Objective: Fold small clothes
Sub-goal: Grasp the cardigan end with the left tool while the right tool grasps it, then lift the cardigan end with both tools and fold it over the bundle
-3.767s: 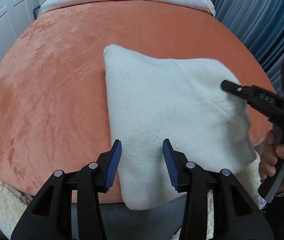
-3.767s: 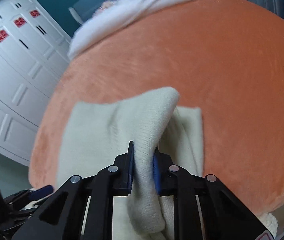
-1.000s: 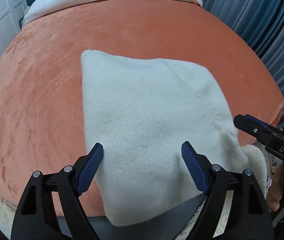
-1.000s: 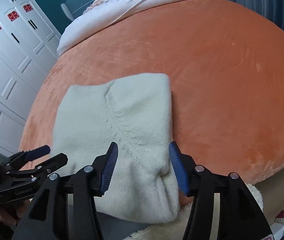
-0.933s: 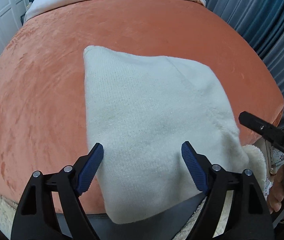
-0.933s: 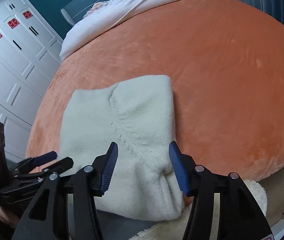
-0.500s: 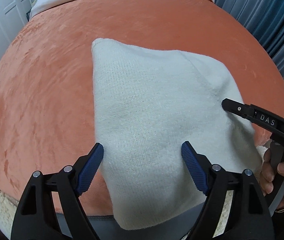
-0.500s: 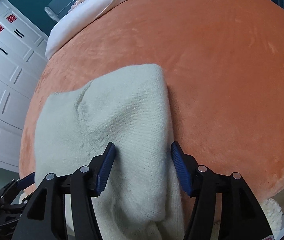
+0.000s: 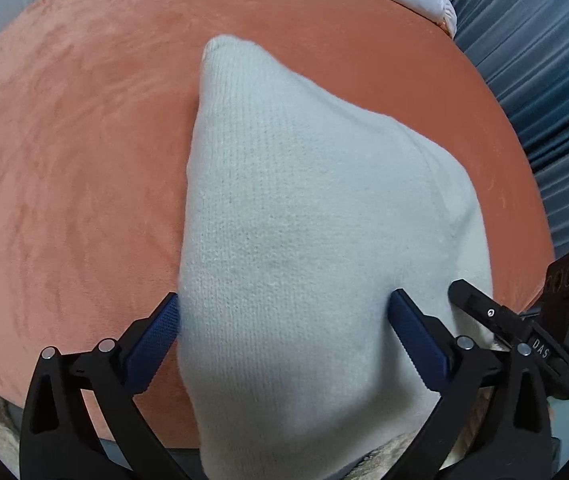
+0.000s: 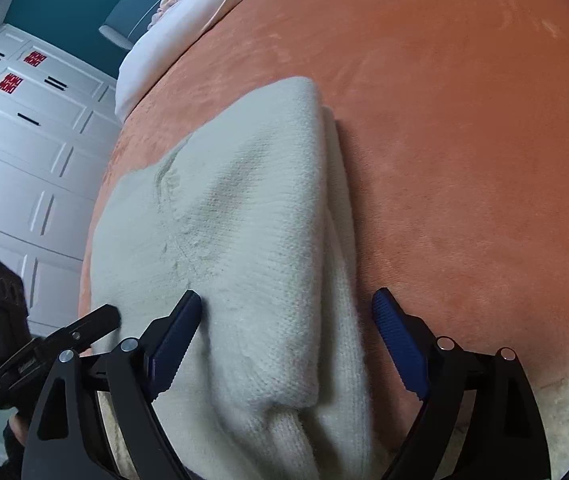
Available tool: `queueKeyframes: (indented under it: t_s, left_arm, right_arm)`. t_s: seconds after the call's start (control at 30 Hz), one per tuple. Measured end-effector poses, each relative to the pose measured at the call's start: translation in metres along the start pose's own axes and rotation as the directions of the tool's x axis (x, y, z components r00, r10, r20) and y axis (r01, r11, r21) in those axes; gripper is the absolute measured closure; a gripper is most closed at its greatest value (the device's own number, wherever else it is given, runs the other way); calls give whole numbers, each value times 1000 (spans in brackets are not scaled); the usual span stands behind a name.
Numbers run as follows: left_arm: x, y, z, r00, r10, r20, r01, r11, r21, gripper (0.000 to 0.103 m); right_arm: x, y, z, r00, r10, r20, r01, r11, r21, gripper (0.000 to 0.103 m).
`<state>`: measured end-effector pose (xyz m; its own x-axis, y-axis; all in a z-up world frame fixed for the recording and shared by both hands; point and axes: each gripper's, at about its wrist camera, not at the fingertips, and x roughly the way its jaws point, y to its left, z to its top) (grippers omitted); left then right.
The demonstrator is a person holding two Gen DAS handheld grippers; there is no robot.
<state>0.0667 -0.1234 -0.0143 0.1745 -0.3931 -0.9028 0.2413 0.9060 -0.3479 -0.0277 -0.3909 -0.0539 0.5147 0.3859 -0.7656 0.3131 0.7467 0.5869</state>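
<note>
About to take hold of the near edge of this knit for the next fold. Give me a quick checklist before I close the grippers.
1. Left gripper open, jaws just opened wider, knit between them: ok.
2. Right gripper open, jaws also just widened, straddling the folded edge: ok.
3. Cream knit garment lying flat on the orange blanket: ok.
4. Near end of garment fully on the bed: not ok, it hangs over the edge.
5. Pads pressing on fabric: not ok, neither grips yet.
6. Layers aligned underneath: cannot tell.

Black tongs (image 9: 284,320), ribbed blue pads (image 9: 152,340)
</note>
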Motion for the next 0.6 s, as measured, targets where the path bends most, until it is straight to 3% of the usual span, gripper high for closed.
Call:
queueKeyframes:
  t_s: [0.1, 0.17, 0.3, 0.47, 0.6]
  left_arm:
    - [17, 23, 3, 988, -142, -62, 133, 982, -135, 5]
    - [21, 29, 2, 981, -183, -65, 170, 971, -168, 5]
    - [20, 23, -2, 985, -165, -45, 157, 975, -155, 5]
    - [21, 18, 0, 986, -165, -39, 156, 973, -172, 5]
    - [6, 3, 1, 992, -129, -6, 128, 986, -105, 15]
  right_arm:
    - [9, 3, 4, 999, 45, -28, -45, 999, -7, 16]
    - [13, 3, 8, 997, 70, -37, -70, 998, 1, 15]
    - [19, -4, 15, 990, 140, -32, -138, 988, 63, 13]
    - [22, 2, 16, 991, 133, -21, -132, 989, 61, 11]
    - [11, 12, 10, 995, 98, 31, -98, 995, 12, 61]
